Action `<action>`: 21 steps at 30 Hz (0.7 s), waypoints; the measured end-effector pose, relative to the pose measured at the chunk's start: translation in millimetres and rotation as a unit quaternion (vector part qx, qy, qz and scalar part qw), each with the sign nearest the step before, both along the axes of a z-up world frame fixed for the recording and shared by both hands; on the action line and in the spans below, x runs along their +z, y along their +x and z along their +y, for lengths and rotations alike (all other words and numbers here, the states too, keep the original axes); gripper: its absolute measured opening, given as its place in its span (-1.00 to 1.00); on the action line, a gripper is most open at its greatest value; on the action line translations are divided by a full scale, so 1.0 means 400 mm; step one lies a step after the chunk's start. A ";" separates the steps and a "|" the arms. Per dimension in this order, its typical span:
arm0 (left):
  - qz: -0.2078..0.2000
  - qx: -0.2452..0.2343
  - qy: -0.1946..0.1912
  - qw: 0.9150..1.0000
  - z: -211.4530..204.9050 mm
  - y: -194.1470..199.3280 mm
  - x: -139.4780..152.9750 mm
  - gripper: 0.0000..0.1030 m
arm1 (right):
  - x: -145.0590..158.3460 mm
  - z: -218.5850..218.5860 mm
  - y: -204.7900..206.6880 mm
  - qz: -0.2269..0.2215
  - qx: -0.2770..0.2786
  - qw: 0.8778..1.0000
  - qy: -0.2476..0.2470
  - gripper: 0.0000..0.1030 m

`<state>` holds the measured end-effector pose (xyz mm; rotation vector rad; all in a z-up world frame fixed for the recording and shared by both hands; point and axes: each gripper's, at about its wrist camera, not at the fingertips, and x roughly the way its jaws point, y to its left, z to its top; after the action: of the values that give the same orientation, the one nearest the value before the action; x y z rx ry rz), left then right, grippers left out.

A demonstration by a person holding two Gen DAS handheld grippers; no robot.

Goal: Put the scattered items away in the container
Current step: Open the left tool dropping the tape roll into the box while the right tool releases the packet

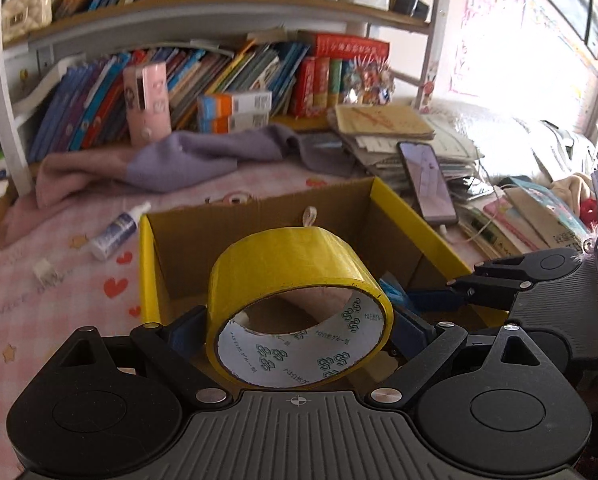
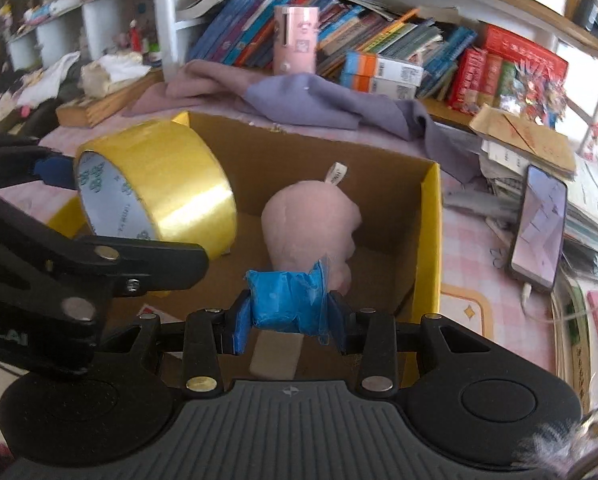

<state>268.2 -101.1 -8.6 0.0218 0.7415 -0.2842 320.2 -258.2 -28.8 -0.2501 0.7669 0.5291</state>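
Nearest the left gripper (image 1: pixel 299 320), the yellow tape roll (image 1: pixel 299 300) sits clamped across its width between the two blue pads, which stand wide because the roll itself is wide; its open core faces back toward the camera and it hangs over the near part of the cardboard box (image 1: pixel 419 208). The right gripper (image 2: pixel 289 312) is closed on a small blue packet (image 2: pixel 287 300), squeezed so its wrapper bulges past the pads, and it too hangs over the box opening, just to the right of the left gripper and close enough that the linkages nearly meet. Both loads appear to be above the container, so the step in hand looks like the release. To do it well, each gripper should be lowered a little further inside the walls before the pads part, so the roll does not land on edge and roll out. It would be wise to let go one at a time and keep the two tools from knocking together. Just beyond the packet a pink plush toy (image 2: pixel 311 224) already lies on the box floor, so the packet is best dropped on the bare cardboard in front of it. Beyond the left wall of the box, on the pink patterned cover, a small white spray bottle (image 1: pixel 117 232) and a little white object (image 1: pixel 45 270) lie well apart from the grippers, probably to be fetched afterwards. A phone (image 1: pixel 429 180) leans on the paper stack past the right wall.
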 end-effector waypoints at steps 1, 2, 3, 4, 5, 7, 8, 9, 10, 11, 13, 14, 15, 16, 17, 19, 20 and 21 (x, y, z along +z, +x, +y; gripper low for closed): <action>0.003 0.003 -0.001 1.000 -0.001 0.002 -0.003 0.85 | -0.002 0.002 0.001 0.001 0.006 1.000 0.000 -0.28; 0.005 0.005 -0.001 1.000 -0.001 0.003 -0.005 0.86 | -0.005 0.003 0.003 0.005 0.011 1.000 0.001 -0.28; 0.007 0.007 0.000 1.000 -0.002 0.003 -0.007 0.86 | -0.010 0.003 0.006 0.012 0.013 1.000 0.004 -0.28; 0.009 0.009 0.001 1.000 -0.002 0.003 -0.009 0.86 | -0.013 0.004 0.008 0.017 0.016 1.000 0.006 -0.28; 0.011 0.012 0.002 1.000 0.000 0.003 -0.010 0.86 | -0.014 0.004 0.011 0.018 0.015 1.000 0.008 -0.28; 0.013 0.020 0.001 1.000 0.002 0.001 -0.009 0.86 | -0.016 0.006 0.015 0.017 0.016 1.000 0.011 -0.25; 0.014 0.023 0.000 1.000 0.004 0.000 -0.009 0.86 | -0.015 0.007 0.015 0.017 0.016 1.000 0.013 -0.24; 0.015 0.026 -0.001 1.000 0.006 -0.001 -0.007 0.86 | -0.014 0.007 0.014 0.016 0.016 1.000 0.015 -0.18; 0.015 0.027 -0.002 1.000 0.007 -0.001 -0.004 0.86 | -0.010 0.006 0.012 0.014 0.015 1.000 0.018 -0.14; 0.013 0.028 -0.002 1.000 0.009 -0.004 0.000 0.87 | -0.006 0.005 0.009 0.011 0.015 1.000 0.022 -0.07; 0.006 0.030 0.000 1.000 0.011 -0.010 0.008 0.87 | 0.001 0.003 0.001 0.005 0.014 1.000 0.026 0.00; 0.003 0.030 0.001 1.000 0.013 -0.014 0.011 0.87 | 0.005 0.002 -0.002 0.003 0.013 1.000 0.028 0.04; 0.000 0.030 0.001 1.000 0.015 -0.019 0.014 0.87 | 0.008 0.001 -0.005 0.001 0.012 1.000 0.029 0.07; -0.003 0.030 0.000 1.000 0.017 -0.023 0.018 0.87 | 0.011 0.000 -0.009 0.000 0.011 0.999 0.030 0.08; -0.011 0.030 -0.002 0.999 0.018 -0.029 0.023 0.88 | 0.015 -0.001 -0.014 -0.003 0.009 0.999 0.030 0.09; -0.027 0.029 -0.005 0.999 0.020 -0.038 0.033 0.96 | 0.022 -0.001 -0.024 -0.013 0.005 1.000 0.026 0.11; -0.033 0.027 -0.004 0.999 0.020 -0.043 0.037 0.97 | 0.026 -0.004 -0.029 -0.016 0.002 1.000 0.026 0.11; -0.038 0.027 -0.002 0.999 0.018 -0.046 0.041 0.97 | 0.030 -0.007 -0.035 -0.020 -0.002 0.999 0.026 0.12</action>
<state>249.8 -93.8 7.7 0.0086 0.6655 -0.2325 306.3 -261.0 -16.8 -0.2097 0.7143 0.5391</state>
